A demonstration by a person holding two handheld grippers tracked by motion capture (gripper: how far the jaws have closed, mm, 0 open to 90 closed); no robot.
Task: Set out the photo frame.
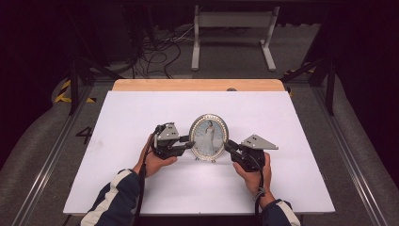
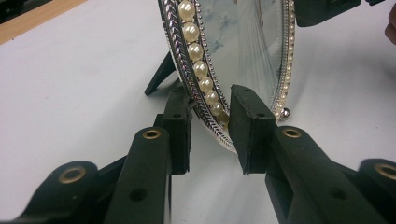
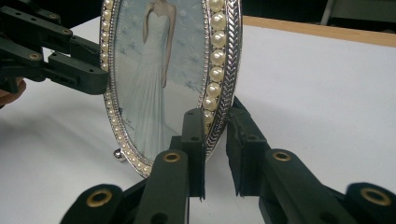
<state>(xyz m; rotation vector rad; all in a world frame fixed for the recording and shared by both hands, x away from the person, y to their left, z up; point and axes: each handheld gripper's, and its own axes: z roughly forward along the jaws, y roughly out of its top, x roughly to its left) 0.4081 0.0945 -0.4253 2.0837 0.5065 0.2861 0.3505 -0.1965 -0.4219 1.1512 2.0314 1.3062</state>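
Observation:
An oval silver photo frame point(image 1: 208, 136) with a pearl border and a picture of a figure in a white dress stands upright on the white table point(image 1: 141, 113). My left gripper point(image 1: 190, 142) comes in from the left. Its pads straddle the frame's lower left rim point(image 2: 205, 84), one on the back and one on the glass, shut on it point(image 2: 212, 95). From the right, my right gripper point(image 1: 227, 145) clamps the lower right rim point(image 3: 215, 116) the same way. In the right gripper view, the left gripper point(image 3: 70, 65) touches the frame's point(image 3: 154, 84) far edge.
The frame's black back leg point(image 2: 161, 74) and a small ball foot point(image 2: 286, 112) rest on the white surface. A wooden strip point(image 1: 197, 84) runs along the table's far edge. Beyond it are floor cables point(image 1: 155, 52) and a white stand point(image 1: 233, 33).

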